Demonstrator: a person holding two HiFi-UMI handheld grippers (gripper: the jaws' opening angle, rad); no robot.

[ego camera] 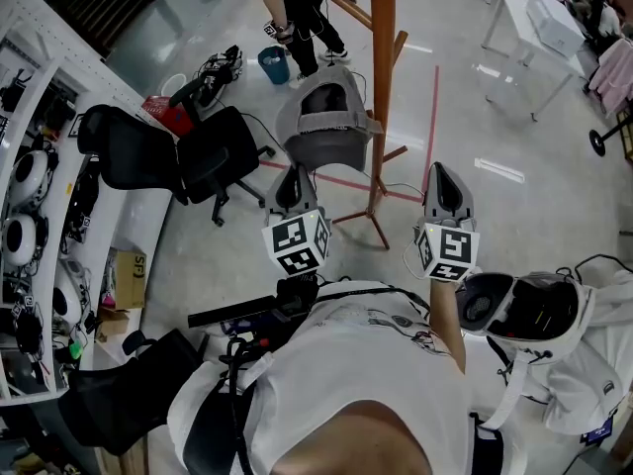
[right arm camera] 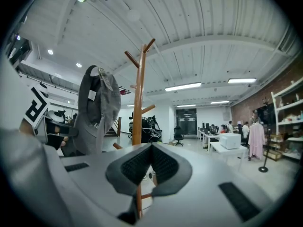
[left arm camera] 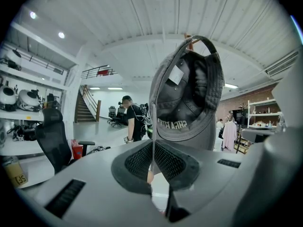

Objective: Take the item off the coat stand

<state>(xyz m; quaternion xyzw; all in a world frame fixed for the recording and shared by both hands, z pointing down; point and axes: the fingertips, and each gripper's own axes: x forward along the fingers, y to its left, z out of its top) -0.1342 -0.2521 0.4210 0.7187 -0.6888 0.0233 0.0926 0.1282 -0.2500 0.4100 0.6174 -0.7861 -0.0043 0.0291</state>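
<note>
Polished grey floor (ego camera: 514, 226) carries a tall brown wooden coat stand (ego camera: 383, 77) with angled pegs. A soft grey fabric cap (ego camera: 326, 117) hangs just left of the stand's pole in the head view, hollow side toward the person. The left gripper (ego camera: 294, 178) is clenched on the cap's brim, whose edge runs thinly between its pads. Contact between cap and peg cannot be determined. The right gripper (ego camera: 447, 181) is closed on nothing, apart from the cap.

The cap (ego camera: 326, 127) is grey, the coat stand (ego camera: 384, 28) is orange-brown wood, the office chair (ego camera: 213, 156) is black, and a red line (ego camera: 432, 117) marks the pale grey floor (ego camera: 514, 216).
</note>
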